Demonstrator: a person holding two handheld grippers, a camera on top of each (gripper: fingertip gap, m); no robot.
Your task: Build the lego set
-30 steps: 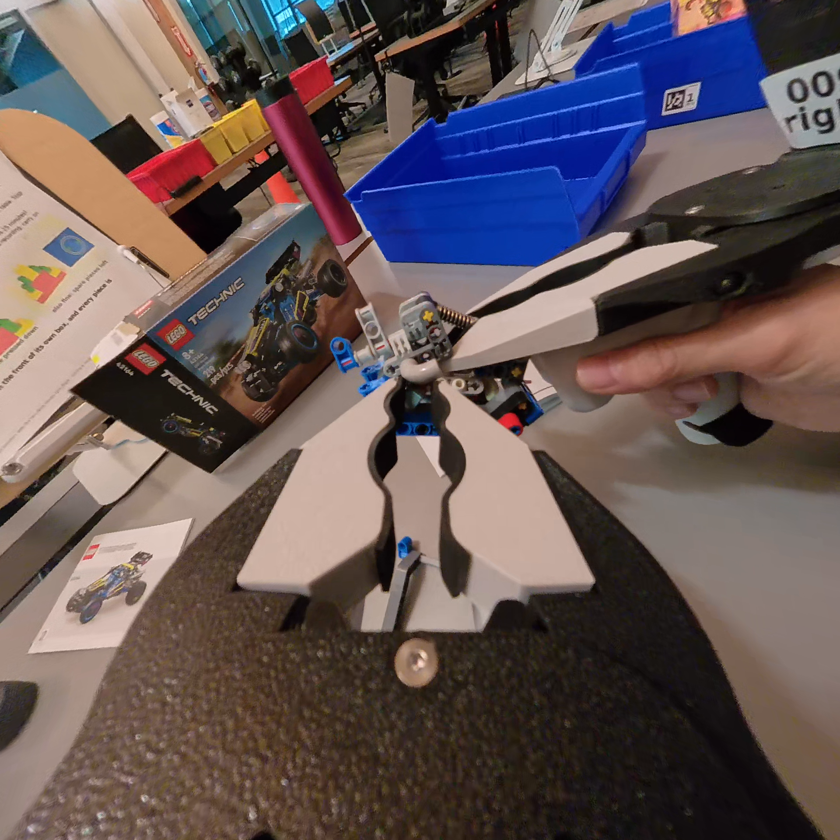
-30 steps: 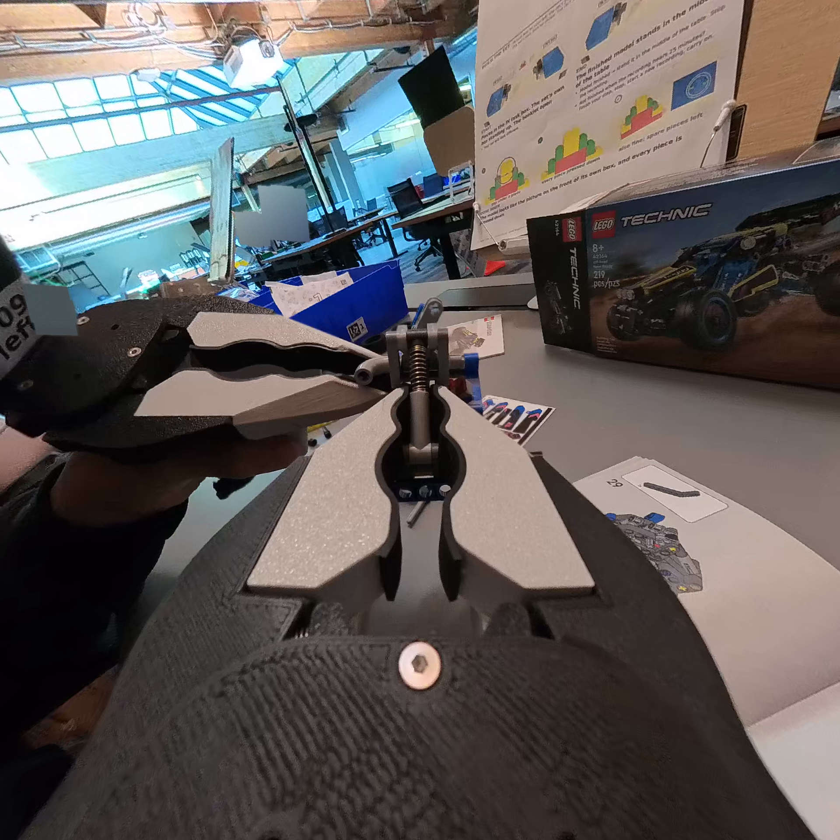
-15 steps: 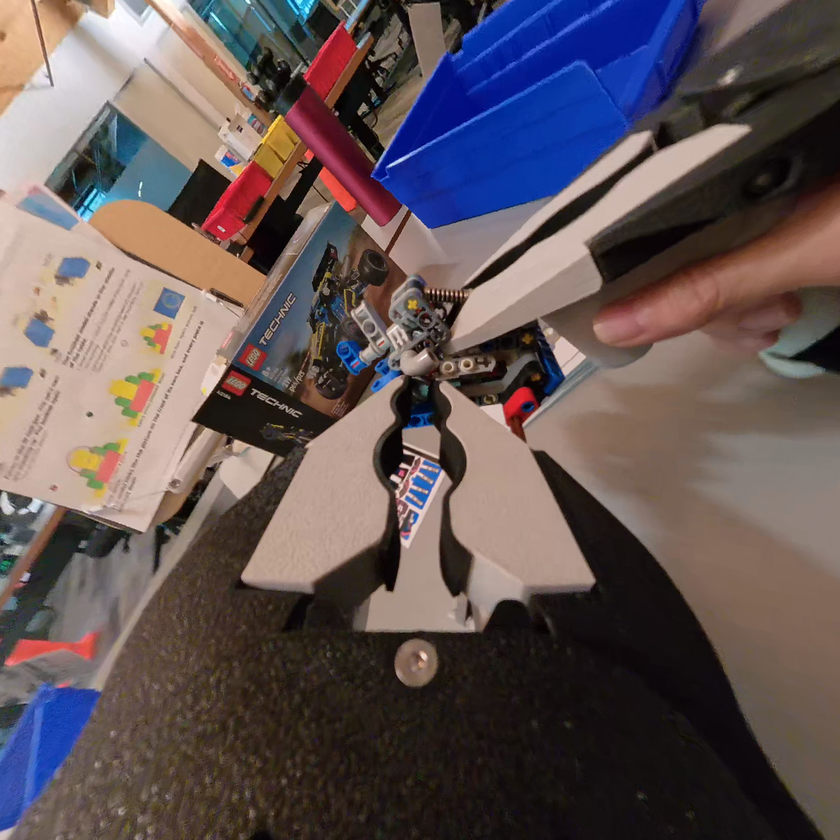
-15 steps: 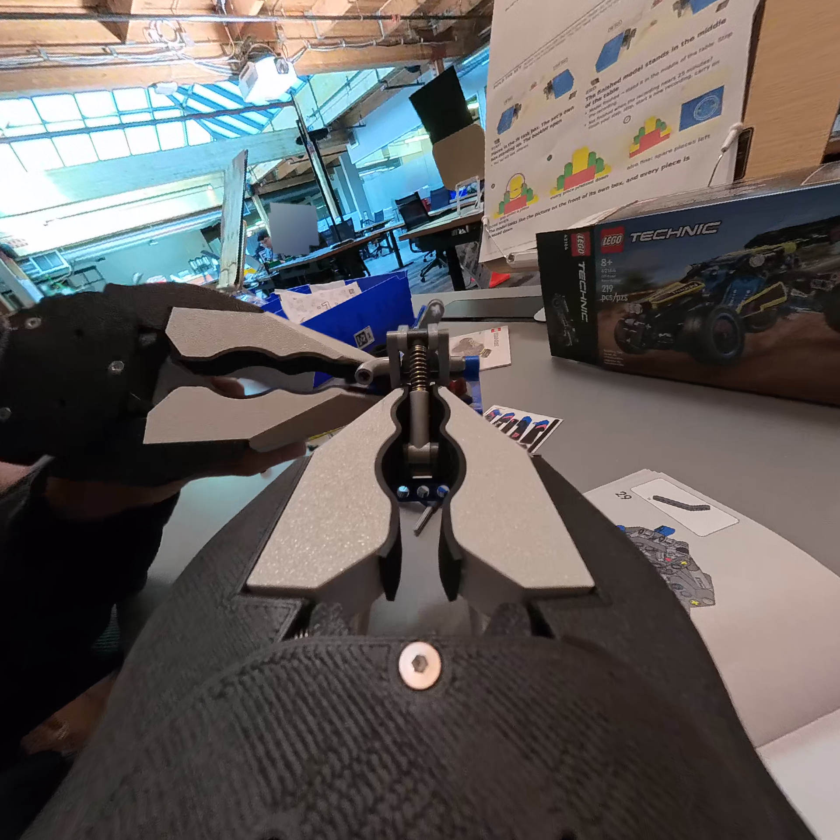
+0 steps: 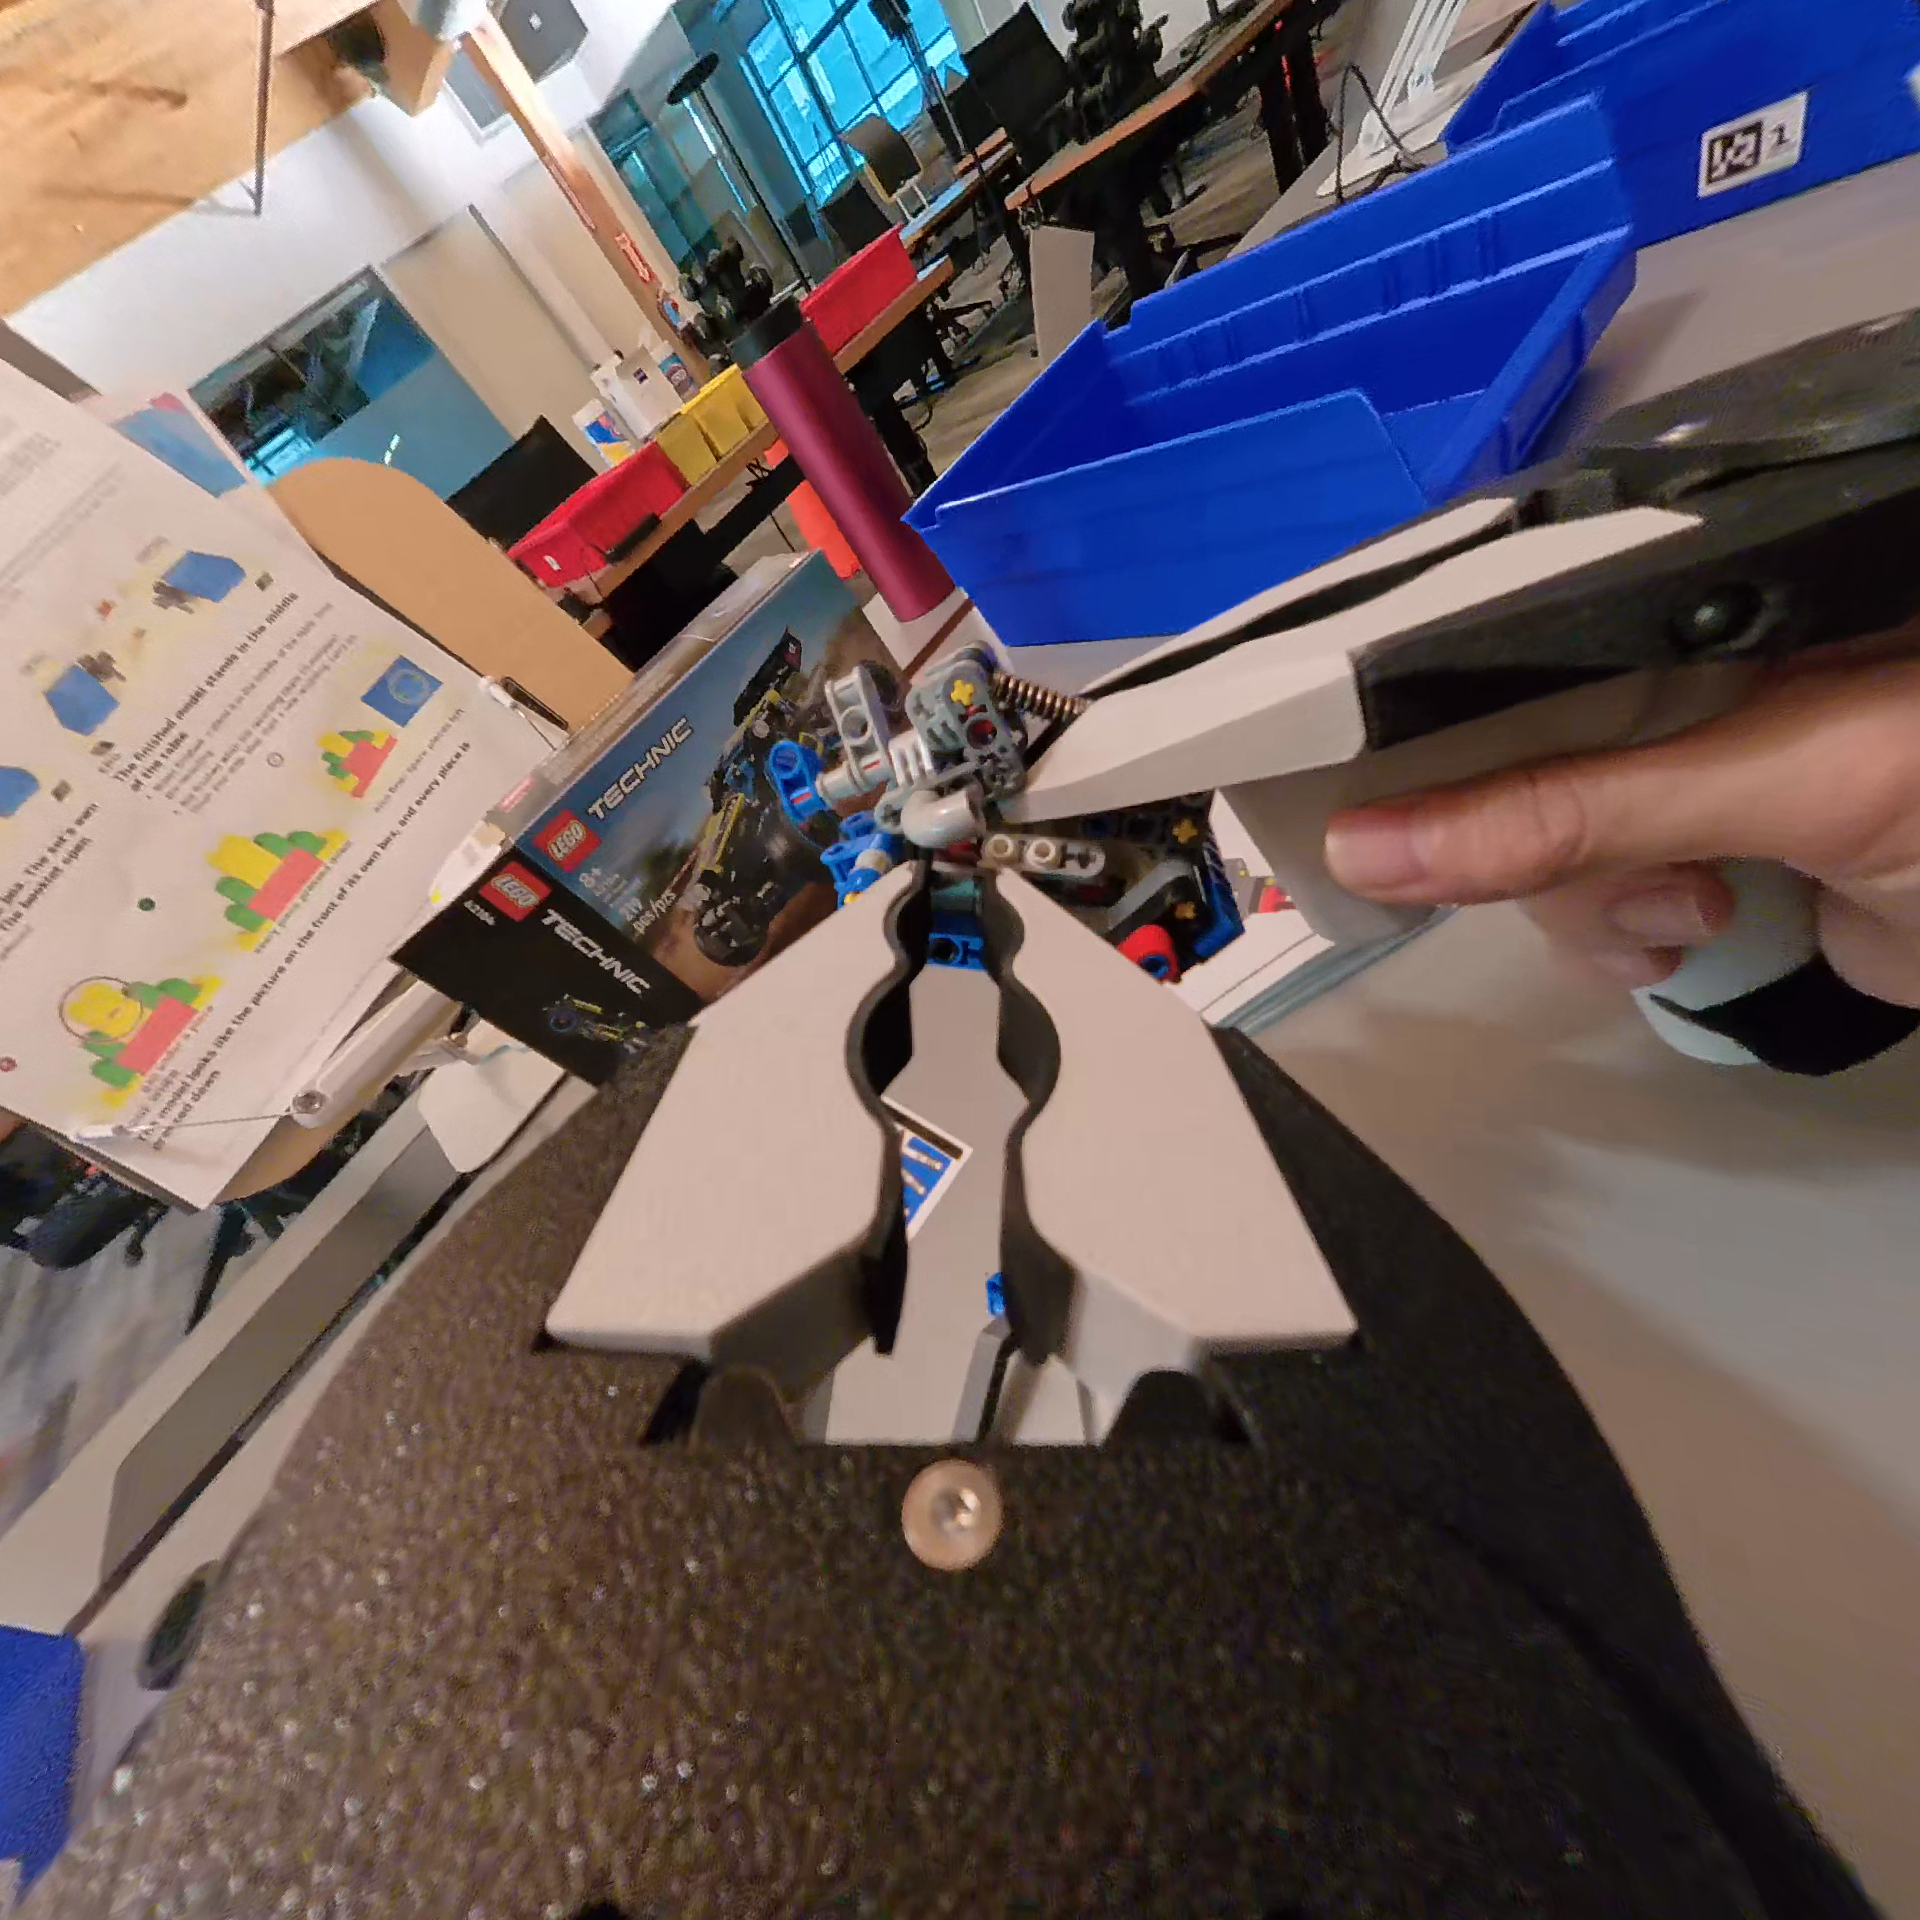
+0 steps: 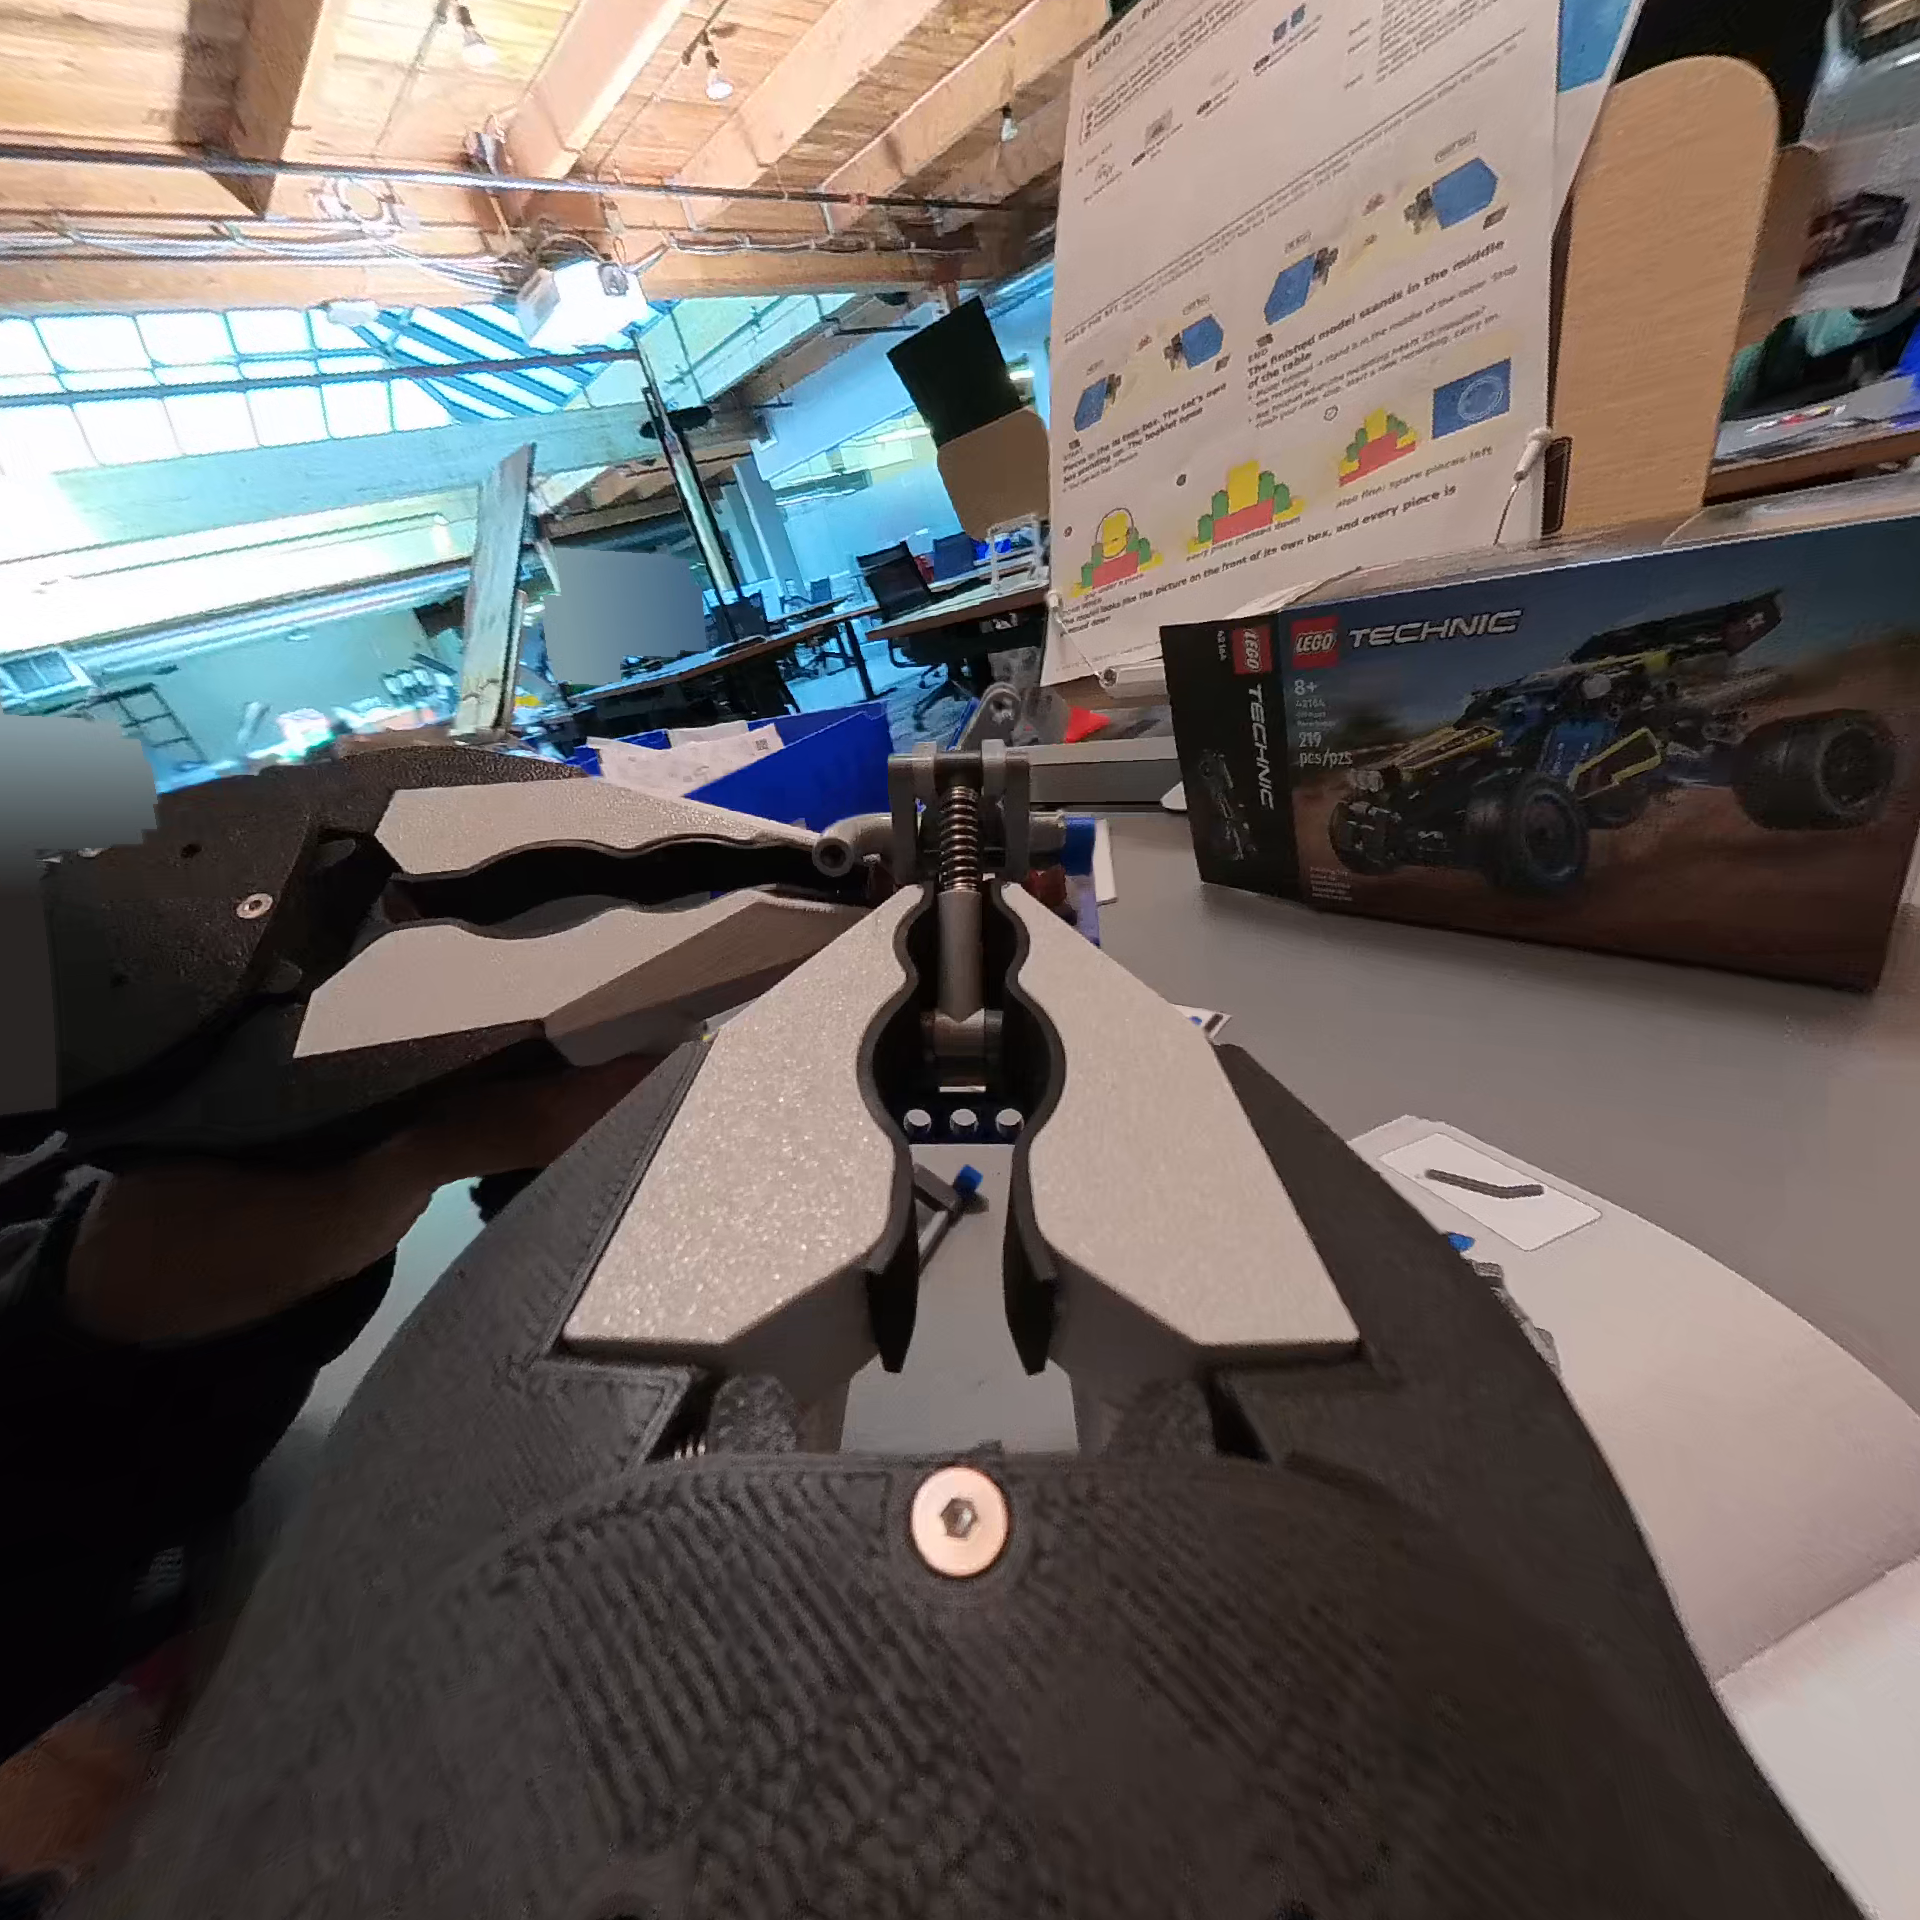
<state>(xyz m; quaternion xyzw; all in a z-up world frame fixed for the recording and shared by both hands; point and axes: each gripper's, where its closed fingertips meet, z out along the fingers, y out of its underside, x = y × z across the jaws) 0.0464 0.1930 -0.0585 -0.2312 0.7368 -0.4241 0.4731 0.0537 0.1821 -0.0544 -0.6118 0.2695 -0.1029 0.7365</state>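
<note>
Holding a partly built grey-and-blue Technic assembly with a coiled spring shock (image 6: 961, 831) at frame centre, clamped between the closed fingers of the right gripper (image 6: 958, 914). Pinching its small light-grey curved connector (image 5: 940, 812) with the left gripper (image 5: 951, 883), tips nearly together. Judging build mid-way: wheels and bodywork lacking, open white instruction booklet (image 6: 1621, 1340) lying lower right.

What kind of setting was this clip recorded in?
Most likely an open-plan office or lab workspace: rows of desks with office chairs in the background, blue parts bins on the grey table, and exposed wooden ceiling beams with skylights.
</note>
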